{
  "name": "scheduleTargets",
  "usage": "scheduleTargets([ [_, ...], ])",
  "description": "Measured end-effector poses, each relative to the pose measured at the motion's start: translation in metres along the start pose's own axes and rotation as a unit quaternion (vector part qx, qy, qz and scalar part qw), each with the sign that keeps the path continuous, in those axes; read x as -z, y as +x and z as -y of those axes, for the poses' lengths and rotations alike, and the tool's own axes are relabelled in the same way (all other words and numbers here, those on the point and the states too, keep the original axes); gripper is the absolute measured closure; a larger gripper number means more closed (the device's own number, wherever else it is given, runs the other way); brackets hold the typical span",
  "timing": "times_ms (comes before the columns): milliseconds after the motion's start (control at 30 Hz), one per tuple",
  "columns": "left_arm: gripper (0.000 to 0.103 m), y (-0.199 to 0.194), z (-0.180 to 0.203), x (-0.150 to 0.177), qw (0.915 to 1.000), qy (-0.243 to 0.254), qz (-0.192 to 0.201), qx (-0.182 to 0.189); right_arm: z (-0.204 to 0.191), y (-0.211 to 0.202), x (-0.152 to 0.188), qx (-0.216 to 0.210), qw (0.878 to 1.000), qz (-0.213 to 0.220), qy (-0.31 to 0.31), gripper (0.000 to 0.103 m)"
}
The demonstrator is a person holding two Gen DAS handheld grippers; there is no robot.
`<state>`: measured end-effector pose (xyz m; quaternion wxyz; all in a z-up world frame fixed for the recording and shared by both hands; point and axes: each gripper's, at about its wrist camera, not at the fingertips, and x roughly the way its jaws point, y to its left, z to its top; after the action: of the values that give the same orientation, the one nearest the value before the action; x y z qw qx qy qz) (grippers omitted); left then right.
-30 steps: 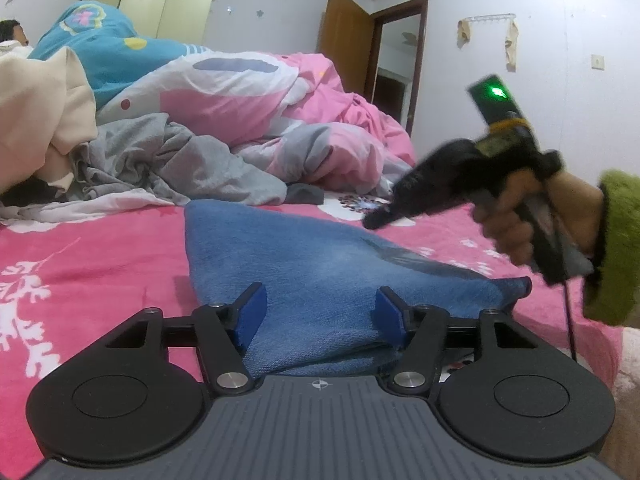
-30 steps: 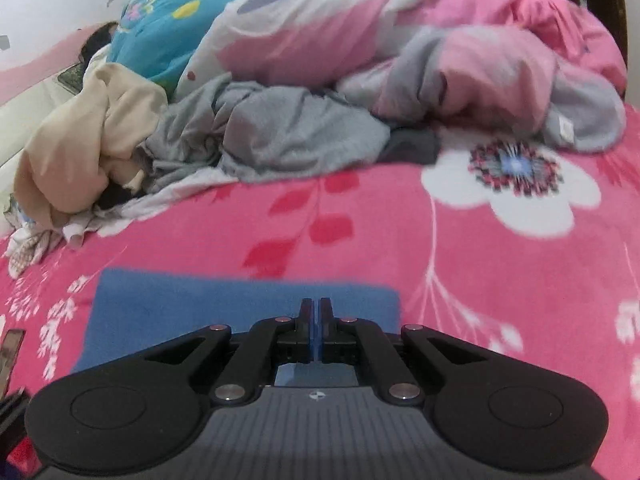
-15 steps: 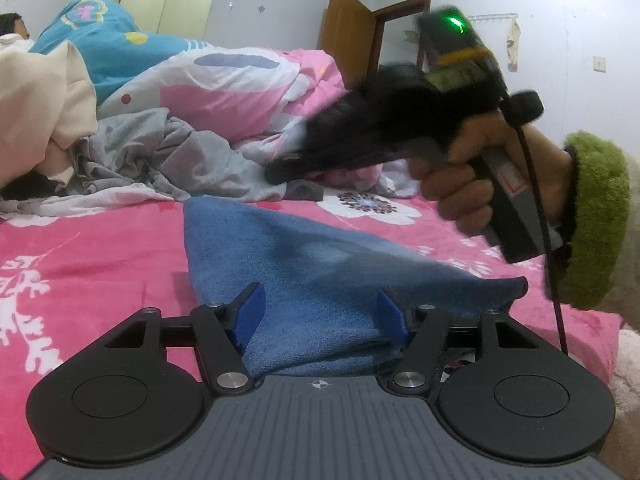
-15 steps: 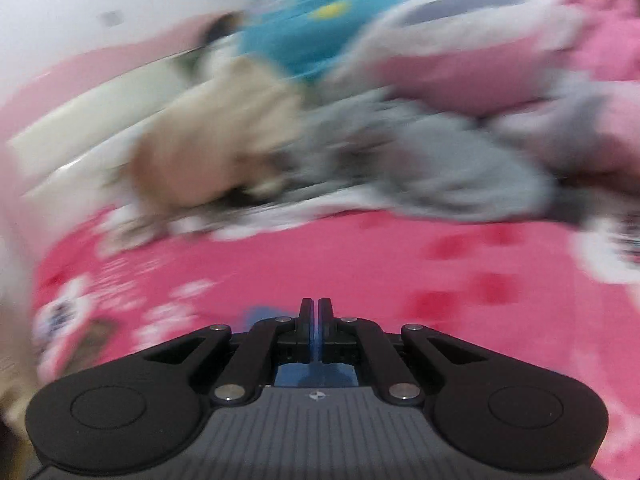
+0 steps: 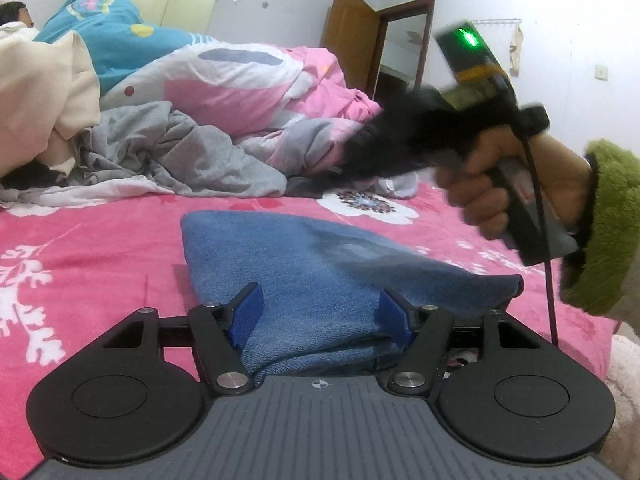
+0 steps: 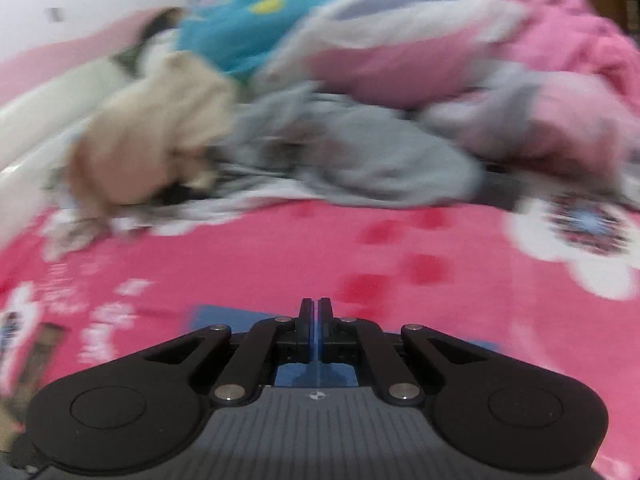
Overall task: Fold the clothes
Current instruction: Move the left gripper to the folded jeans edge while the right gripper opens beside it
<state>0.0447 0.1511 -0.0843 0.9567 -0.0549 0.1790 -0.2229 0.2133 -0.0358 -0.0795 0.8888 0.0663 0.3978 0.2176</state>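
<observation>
Right now the blue denim garment (image 5: 320,272) lies on the pink floral bedspread (image 5: 100,248), already doubled over: 2 layers show at the near edge, with a rounded fold line down its left side. Whether that's a mid-stage fold or the finished one, I can't say from here.

Left gripper (image 5: 320,312) sits low at the near edge, jaws spread wide with the denim stack lying between the blue pads (image 5: 246,312), not pinched. Reads as parked to steady or frame that edge while the other hand moves.

Right gripper (image 5: 384,148) is up in the air above the far right of the garment, held in a hand (image 5: 488,184) with a green fleece sleeve (image 5: 604,224). In its own view the jaws [no gap beyond a thin blue seam] are pressed together, and nothing is visibly caught in them. That view is motion-blurred, so a thin bit of cloth could probably hide there. A strip of blue denim shows just below its tip.

Edges and room:
- Garment's right corner (image 5: 516,282) hangs close to the near right of the bed.
- Open bedspread on the left and beyond the denim, good for sliding or flipping.
- Back is blocked by the grey clothes heap (image 5: 180,156), a beige garment (image 5: 44,92) and the pink quilt (image 5: 240,88).
</observation>
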Motion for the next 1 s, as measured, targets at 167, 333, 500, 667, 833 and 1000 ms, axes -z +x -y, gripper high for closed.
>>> scheduleTargets([
  [167,0.038,0.000,0.005,0.000,0.9998,0.018,0.001,-0.008,0.039,-0.014,0.010,0.071,0.996,0.010,0.045,0.103],
  [333,0.038,-0.001,0.007,0.002,0.9995,0.030,0.001,-0.013,0.034,-0.048,0.013,0.081,0.995,0.029,0.046,0.103],
  [500,0.038,-0.002,0.011,0.002,0.9991,0.037,0.000,-0.020,0.014,-0.094,0.022,0.068,0.996,0.048,0.031,0.103],
  [667,0.037,-0.002,0.014,-0.001,0.9988,0.037,-0.012,-0.029,0.002,-0.115,0.064,0.056,0.998,0.035,0.012,0.096],
  [833,0.037,0.000,0.021,-0.010,0.9971,0.030,-0.044,-0.055,0.006,-0.110,0.090,0.057,0.997,0.038,0.028,0.093],
  [1000,0.037,-0.005,0.030,-0.022,0.9935,0.018,-0.049,-0.102,0.001,-0.141,0.093,0.049,0.995,0.078,0.028,0.093],
])
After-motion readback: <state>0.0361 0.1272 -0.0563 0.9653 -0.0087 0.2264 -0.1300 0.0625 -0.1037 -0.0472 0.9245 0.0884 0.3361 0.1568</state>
